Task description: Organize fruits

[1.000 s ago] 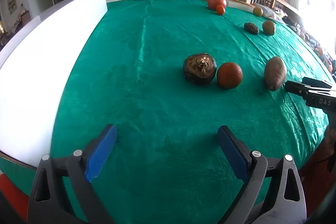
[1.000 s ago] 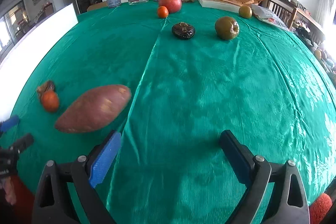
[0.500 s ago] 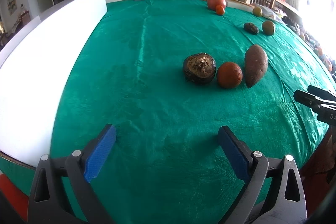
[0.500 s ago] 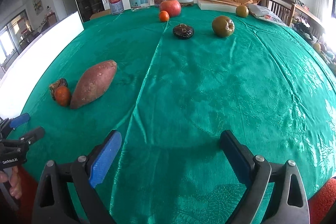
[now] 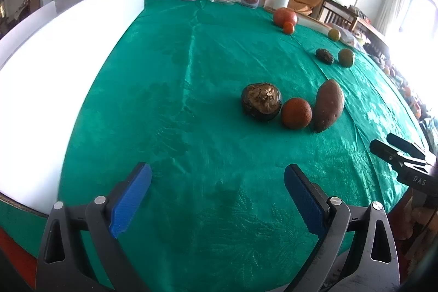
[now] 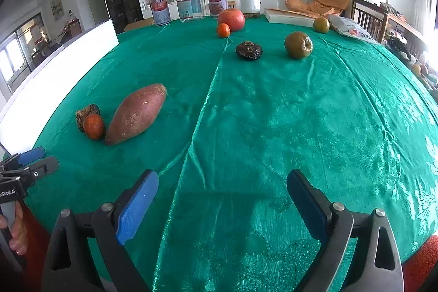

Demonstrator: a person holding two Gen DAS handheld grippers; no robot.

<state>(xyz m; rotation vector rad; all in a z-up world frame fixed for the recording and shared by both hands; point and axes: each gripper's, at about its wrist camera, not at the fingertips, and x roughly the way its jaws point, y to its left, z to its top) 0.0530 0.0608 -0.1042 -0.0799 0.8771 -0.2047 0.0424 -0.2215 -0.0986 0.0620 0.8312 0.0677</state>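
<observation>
Right wrist view shows the sweet potato (image 6: pixel 136 113) lying free on the green tablecloth (image 6: pixel 273 114), its near end just beside the orange (image 6: pixel 94 126). A second ago it sat closer to my right gripper (image 6: pixel 222 197) and lay more crosswise; now it rests farther off, angled lengthwise, lined up next to the orange. My right gripper's jaws stand wide apart with only cloth between the blue pads (image 6: pixel 137 205), so I judge the potato has been set down and let go.

From the left wrist camera, the dark round fruit (image 5: pixel 261 101), the orange (image 5: pixel 296 113) and the sweet potato (image 5: pixel 328 105) form a short row, each just beside the next. My left gripper (image 5: pixel 217 200) hovers wide open and empty, well short of the orange.

That likely finishes this placement. Far beyond the orange, the big red fruit (image 6: pixel 231 19), small orange fruit (image 6: pixel 223 30), dark wrinkled fruit (image 6: pixel 248 50) and two green fruits (image 6: pixel 298 45) lie scattered, so I judge much sorting is left.
</observation>
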